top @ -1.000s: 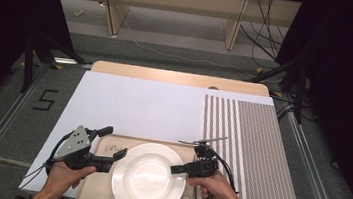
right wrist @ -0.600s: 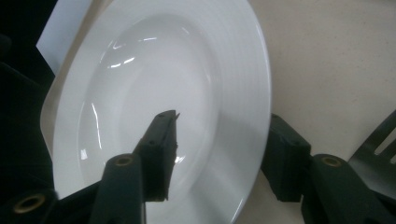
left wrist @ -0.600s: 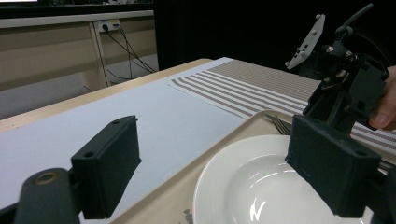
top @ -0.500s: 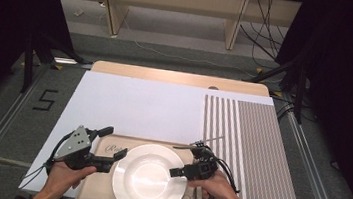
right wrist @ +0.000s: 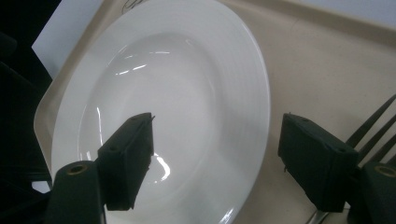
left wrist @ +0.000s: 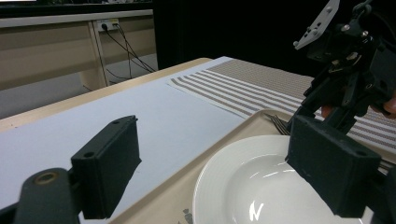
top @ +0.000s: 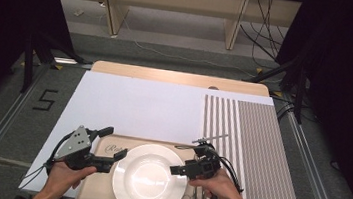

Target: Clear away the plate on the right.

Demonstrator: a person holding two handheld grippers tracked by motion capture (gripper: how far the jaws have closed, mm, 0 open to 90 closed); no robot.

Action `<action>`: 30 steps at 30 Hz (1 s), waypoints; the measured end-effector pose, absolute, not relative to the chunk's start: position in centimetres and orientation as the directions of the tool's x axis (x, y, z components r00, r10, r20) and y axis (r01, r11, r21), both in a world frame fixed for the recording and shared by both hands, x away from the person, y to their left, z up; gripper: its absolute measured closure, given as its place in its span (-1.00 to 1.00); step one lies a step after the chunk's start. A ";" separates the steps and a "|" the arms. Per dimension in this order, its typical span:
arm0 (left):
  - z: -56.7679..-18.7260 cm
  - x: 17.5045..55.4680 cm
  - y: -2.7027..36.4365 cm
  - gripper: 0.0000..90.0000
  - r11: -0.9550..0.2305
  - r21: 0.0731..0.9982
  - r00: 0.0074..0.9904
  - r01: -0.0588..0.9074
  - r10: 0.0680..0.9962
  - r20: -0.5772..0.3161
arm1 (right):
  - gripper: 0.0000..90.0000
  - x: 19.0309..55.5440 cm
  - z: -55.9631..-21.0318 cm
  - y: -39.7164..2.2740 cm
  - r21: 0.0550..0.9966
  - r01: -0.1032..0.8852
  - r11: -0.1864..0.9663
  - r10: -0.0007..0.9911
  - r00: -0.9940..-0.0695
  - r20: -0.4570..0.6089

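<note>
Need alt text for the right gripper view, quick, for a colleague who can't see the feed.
The right tool hangs open over a white plate, one black jaw above the plate's bowl and the other beyond its rim. The plate sits on a beige tray, and fork tines show at the right edge.

A round white plate (top: 149, 180) with a broad, faintly ribbed rim and a shallow well was seen lying flat and empty on a beige tray (top: 98, 191). It was set near the tray's middle, with its far edge close to the tray's far rim and dark lettering on the tray just beside its left edge. A fork (right wrist: 373, 140) lay on the tray just off the plate's right edge, its tines pointed away.
</note>
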State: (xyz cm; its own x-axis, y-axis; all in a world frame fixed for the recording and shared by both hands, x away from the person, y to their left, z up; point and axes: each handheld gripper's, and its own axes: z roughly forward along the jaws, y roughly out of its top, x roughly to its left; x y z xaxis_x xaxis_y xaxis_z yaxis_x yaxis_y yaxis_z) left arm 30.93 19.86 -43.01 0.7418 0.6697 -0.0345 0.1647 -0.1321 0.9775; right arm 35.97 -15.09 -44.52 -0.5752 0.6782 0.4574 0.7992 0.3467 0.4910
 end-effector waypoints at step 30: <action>-43.0 30.9 19.9 -0.64 -0.133 0.978 0.742 0.163 0.669 -0.032 | -0.52 34.3 -41.0 -16.6 0.726 0.609 0.318 0.685 -0.678 0.269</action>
State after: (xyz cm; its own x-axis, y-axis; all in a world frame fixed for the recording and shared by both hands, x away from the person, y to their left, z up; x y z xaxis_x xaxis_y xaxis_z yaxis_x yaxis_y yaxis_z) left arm 30.91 19.85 -42.99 0.7424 0.6691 -0.0324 0.1627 -0.1332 0.9776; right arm 34.28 -16.58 -41.04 -0.6777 0.6845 0.2686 0.6094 0.3184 0.7261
